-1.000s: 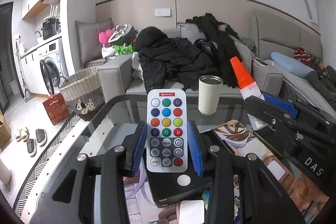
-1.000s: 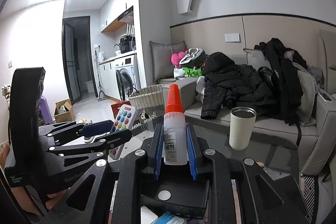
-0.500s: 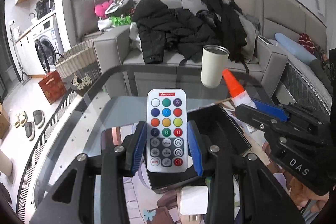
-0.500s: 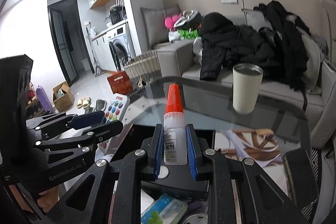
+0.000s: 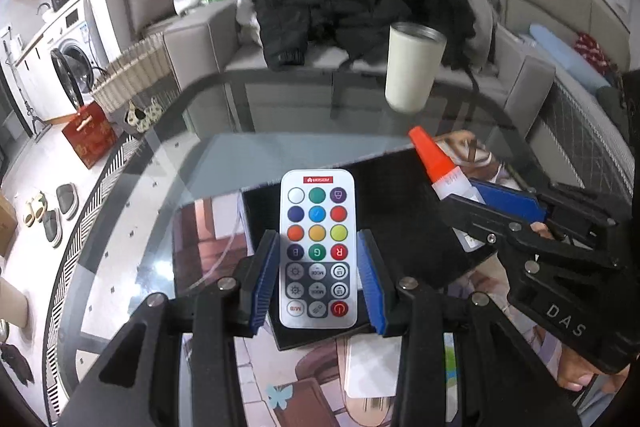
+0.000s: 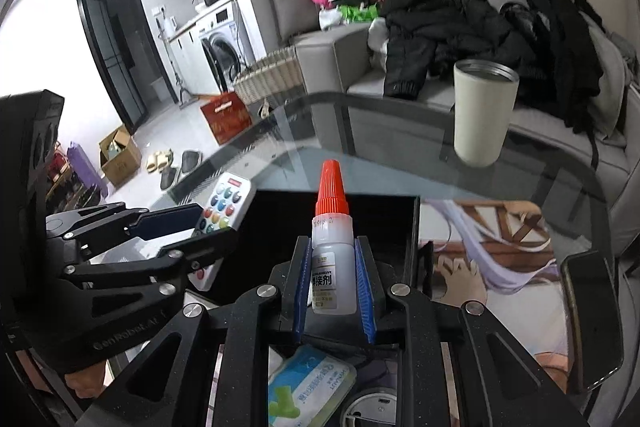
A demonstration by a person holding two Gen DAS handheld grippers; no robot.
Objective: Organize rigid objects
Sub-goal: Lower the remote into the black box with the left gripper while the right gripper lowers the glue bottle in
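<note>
- Left wrist view: the left gripper (image 5: 318,281) clamps one white rectangular remote with coloured round buttons (image 5: 317,247) between its blue pads, above a black open box (image 5: 400,227) on the glass table (image 5: 160,187).
- Right wrist view: the right gripper (image 6: 334,285) grips one small white glue bottle with a ribbed orange cap (image 6: 333,251), upright over the same box.
- One cream metal-rimmed tumbler (image 6: 482,113) stands near the table's far edge.
- Just below the jaws lie one blue-green packet (image 6: 310,385) and one round white lid (image 6: 370,407).
- One dark phone (image 6: 592,319) lies to the right.
</note>
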